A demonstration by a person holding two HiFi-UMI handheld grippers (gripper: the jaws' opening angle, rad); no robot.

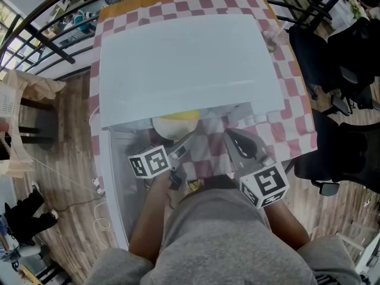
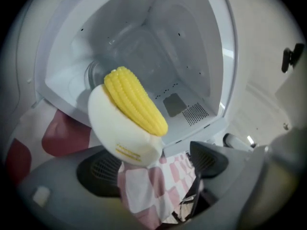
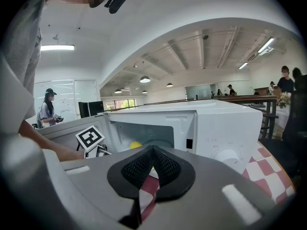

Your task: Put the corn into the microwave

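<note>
A yellow corn cob (image 2: 134, 104) lies in a white bowl (image 2: 120, 133) at the mouth of the open white microwave (image 1: 190, 64). The cavity (image 2: 144, 47) is empty behind it. From the head view only the bowl's rim and the corn (image 1: 176, 117) show under the microwave's front edge. My left gripper (image 2: 153, 169) is open wide, with the bowl just ahead between its pads and well apart from the right pad (image 2: 208, 159). My right gripper (image 3: 152, 150) is shut with nothing in it, held in front of the microwave (image 3: 225, 128) to the right of the opening.
The microwave door (image 1: 113, 177) hangs open to the left. A red-and-white checked cloth (image 1: 291, 82) covers the table. Black office chairs (image 1: 350, 147) stand to the right, a railing runs behind, and a person (image 3: 48, 111) stands far off.
</note>
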